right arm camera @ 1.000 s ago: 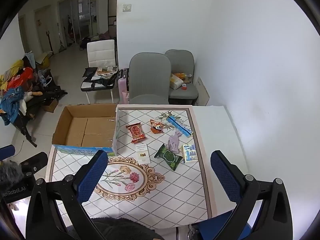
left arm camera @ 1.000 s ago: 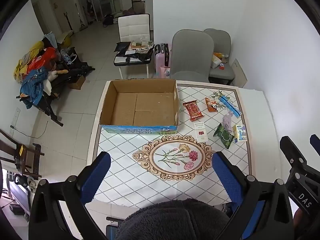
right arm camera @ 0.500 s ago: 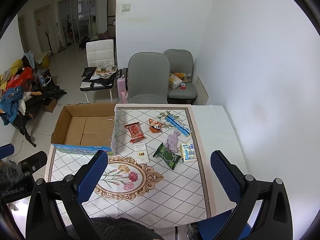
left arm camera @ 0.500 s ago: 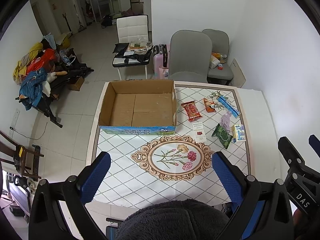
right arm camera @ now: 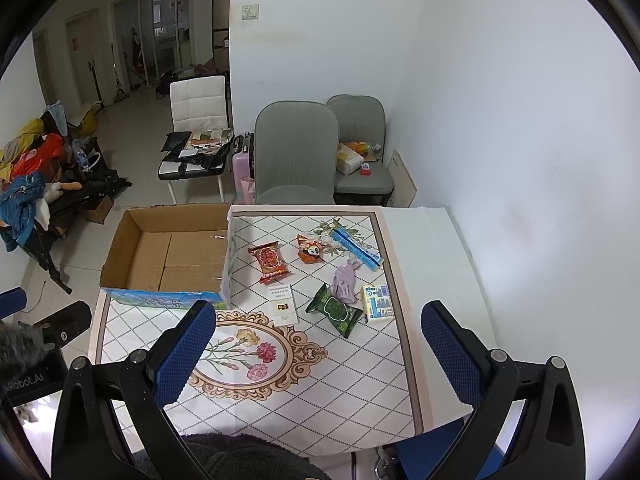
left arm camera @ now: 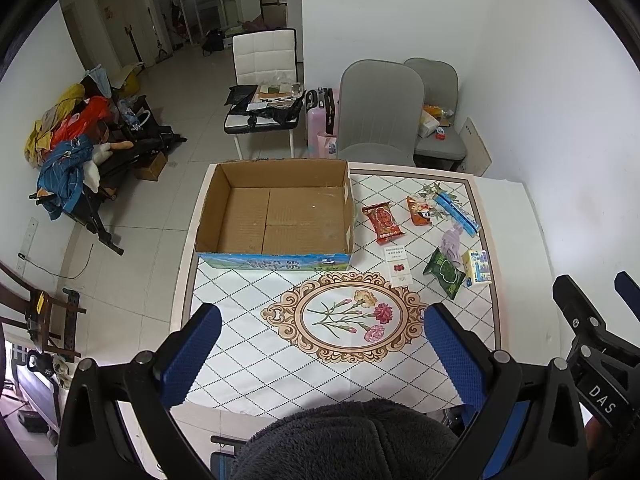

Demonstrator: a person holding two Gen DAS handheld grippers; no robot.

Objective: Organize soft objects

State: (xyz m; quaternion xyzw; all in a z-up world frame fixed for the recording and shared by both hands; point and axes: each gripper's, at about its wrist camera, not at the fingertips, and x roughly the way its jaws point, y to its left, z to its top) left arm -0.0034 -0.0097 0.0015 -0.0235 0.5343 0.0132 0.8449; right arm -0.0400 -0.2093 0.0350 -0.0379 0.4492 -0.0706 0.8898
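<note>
On the table's left sits the empty box (right arm camera: 168, 258); right of it lie a red packet (right arm camera: 269, 261), green pouch (right arm camera: 335, 311) and lilac cloth (right arm camera: 345, 282). All look light, crushable; pinch mid-body. Left gripper (left arm camera: 320, 354) and right gripper (right arm camera: 318, 350) hover wide open, empty.

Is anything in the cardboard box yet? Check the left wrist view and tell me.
No. The cardboard box shows only its bare brown floor, while the packets, such as the red one, lie on the tablecloth beside it.
</note>
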